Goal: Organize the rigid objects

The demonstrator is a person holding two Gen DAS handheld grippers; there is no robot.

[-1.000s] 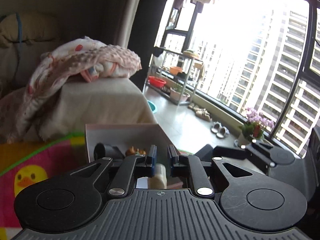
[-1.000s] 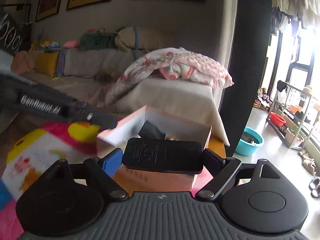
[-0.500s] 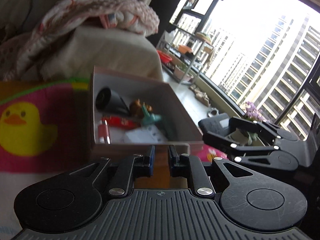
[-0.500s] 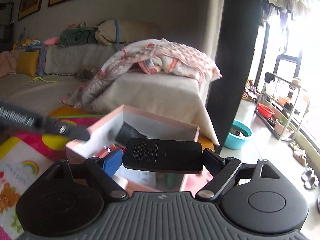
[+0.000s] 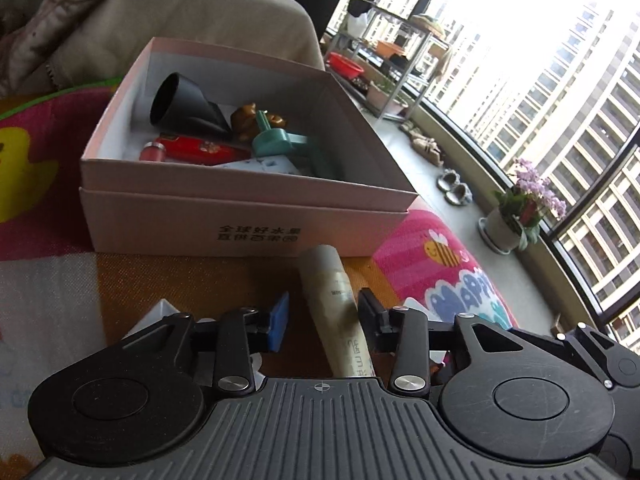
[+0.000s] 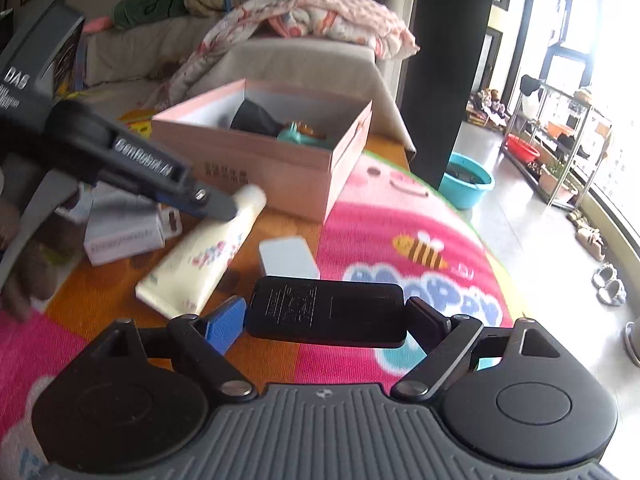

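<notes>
A pink cardboard box (image 5: 248, 216) stands on the colourful mat and holds a black funnel-shaped piece (image 5: 180, 102), a red case (image 5: 196, 148), a teal tool (image 5: 280, 142) and a brown figure (image 5: 248, 116). My left gripper (image 5: 322, 316) is open, with its fingers on either side of a cream tube (image 5: 336, 304) that lies in front of the box. My right gripper (image 6: 326, 314) is shut on a black flat device (image 6: 326, 310) and holds it above the mat. The right wrist view shows the box (image 6: 272, 152), the tube (image 6: 204, 256) and the left gripper (image 6: 216, 204) over the tube's cap end.
A white-grey rectangular case (image 6: 288, 260) and a white carton (image 6: 124, 232) lie on the mat near the tube. A sofa with a blanket (image 6: 320, 20) stands behind the box. A teal basin (image 6: 468, 184), a shelf rack (image 6: 560, 136) and a flower pot (image 5: 516, 216) are on the floor to the right.
My left gripper has dropped down in front of the box and opened around the cream tube. My right gripper has pulled back from the box and tilted down, still holding the black device.
</notes>
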